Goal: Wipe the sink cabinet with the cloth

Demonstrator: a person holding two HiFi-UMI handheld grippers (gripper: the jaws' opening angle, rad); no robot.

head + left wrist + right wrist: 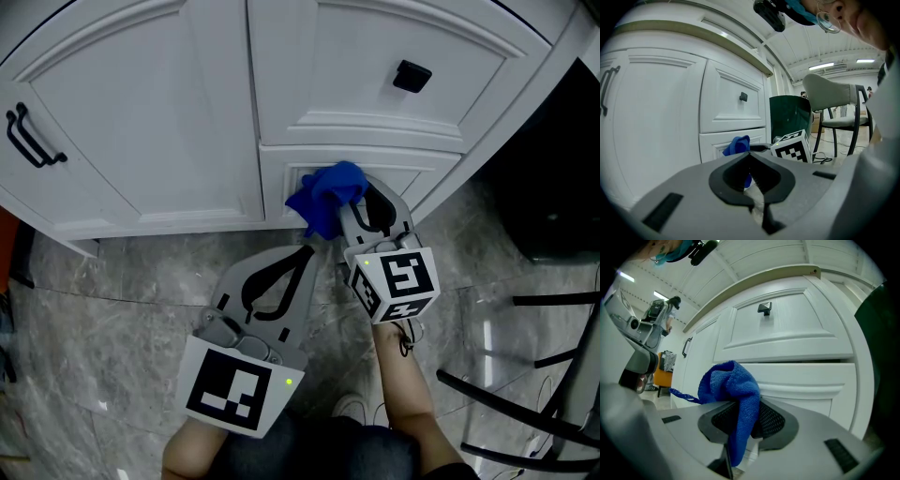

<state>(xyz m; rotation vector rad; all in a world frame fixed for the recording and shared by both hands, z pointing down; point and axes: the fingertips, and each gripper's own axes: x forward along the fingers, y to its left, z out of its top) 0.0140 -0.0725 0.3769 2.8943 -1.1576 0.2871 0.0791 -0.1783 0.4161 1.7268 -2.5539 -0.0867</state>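
A bunched blue cloth [325,196] is clamped in my right gripper [361,199] and rests against the low panel [412,174] of the white sink cabinet [169,141]. In the right gripper view the cloth [732,397] hangs between the jaws, just before the lower drawer front [806,380]. My left gripper [305,251] hangs back over the floor, shut with nothing between its jaws. Its own view shows the cloth [737,146] and the right gripper's marker cube [792,146] ahead.
Above the cloth is a drawer with a black knob [412,75]; the left door carries a black handle [31,141]. A dark green bin [790,117] and a chair [834,105] stand at the right. Black metal chair legs [525,375] cross the grey marble floor [112,319].
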